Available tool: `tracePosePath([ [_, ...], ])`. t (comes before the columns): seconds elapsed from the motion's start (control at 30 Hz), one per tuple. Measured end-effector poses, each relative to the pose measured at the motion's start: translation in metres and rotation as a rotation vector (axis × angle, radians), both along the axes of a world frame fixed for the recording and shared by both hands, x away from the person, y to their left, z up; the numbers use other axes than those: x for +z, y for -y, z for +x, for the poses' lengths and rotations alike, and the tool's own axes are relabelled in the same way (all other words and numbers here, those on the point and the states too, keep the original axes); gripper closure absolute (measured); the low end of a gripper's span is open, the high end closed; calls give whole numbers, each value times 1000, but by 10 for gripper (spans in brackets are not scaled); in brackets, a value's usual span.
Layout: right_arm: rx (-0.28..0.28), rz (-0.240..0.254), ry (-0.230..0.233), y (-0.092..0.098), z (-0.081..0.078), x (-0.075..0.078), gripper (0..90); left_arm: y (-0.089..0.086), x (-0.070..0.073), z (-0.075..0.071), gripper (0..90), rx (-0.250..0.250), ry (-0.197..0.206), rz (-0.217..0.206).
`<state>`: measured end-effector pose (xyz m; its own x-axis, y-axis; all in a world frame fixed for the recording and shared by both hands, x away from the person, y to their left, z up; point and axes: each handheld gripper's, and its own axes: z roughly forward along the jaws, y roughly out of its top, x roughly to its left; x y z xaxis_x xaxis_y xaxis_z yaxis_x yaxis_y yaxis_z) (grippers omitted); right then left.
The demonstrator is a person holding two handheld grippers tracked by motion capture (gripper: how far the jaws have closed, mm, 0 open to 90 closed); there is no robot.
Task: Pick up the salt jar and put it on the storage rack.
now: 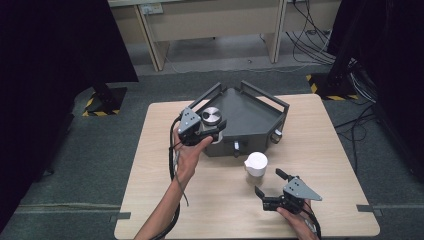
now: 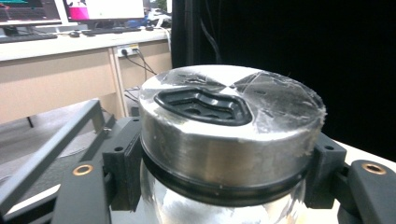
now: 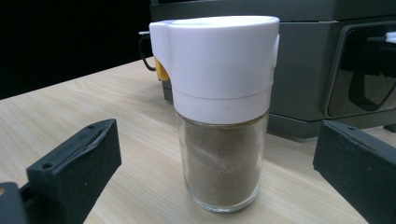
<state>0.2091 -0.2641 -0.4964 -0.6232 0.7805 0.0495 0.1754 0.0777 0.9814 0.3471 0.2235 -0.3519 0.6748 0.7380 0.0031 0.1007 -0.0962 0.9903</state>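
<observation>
Left hand-held gripper point(image 1: 212, 129) was clamped on a steel-lidded jar point(image 1: 212, 116), jaws pressing its sides just under the lid rim. The jar sat at the near left corner of the dark grey tray point(image 1: 252, 117), right at the tray wall. Right hand-held gripper point(image 1: 269, 186) rested low on the table point(image 1: 160, 165) near its front edge, jaws apart with nothing between them. Just ahead of those jaws stood the white-capped shaker point(image 1: 255, 163), apart from both pads, with bare table on either side of it. Beyond the shaker was the tray's front wall, close behind. Free table lay left of the left hand-held gripper and between the two hands.

Left gripper view gave the jar point(image 2: 229, 135) up close: black recessed insert on the lid, black seal ring, glass below, and the tray rail point(image 2: 51, 144) running off to the left. Right gripper view showed the shaker point(image 3: 219, 112) held brownish powder in clear glass, upright, with a yellow tab behind its cap. High view gave the tray's angled shape and handle bars.
</observation>
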Motion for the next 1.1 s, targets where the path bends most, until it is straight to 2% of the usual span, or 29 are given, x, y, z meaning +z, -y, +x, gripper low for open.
tracePosePath([
  [0.23, -3, 5, 0, 1, 0, 0, 9, 5, -1, 15, 305, 45, -8, 3],
  [0.4, 2, 5, 0, 1, 0, 0, 9, 8, -7, 27, 305, 77, -30, -23],
  [0.6, 2, 4, -1, 1, 0, 0, 9, 11, -11, 34, 305, 102, -20, -14],
  [0.67, 2, 5, 1, 1, 0, 0, 10, 13, -13, 37, 305, 124, -25, -8],
  [0.8, 3, 3, 3, 2, 0, 0, 9, 15, -17, 40, 306, 140, -29, -19],
  [0.9, 5, 3, 4, 1, 0, 0, 9, 18, -17, 41, 305, 147, -27, -10],
  [0.97, 5, 4, 2, 2, 0, 0, 9, 18, -20, 44, 305, 135, -19, -12],
  [1.0, 5, 8, 0, 2, 0, 0, 9, 21, -20, 44, 305, 152, -33, -15],
  [1.1, 3, 9, 1, 2, 0, 0, 9, 21, -23, 47, 305, 140, -28, -18],
])
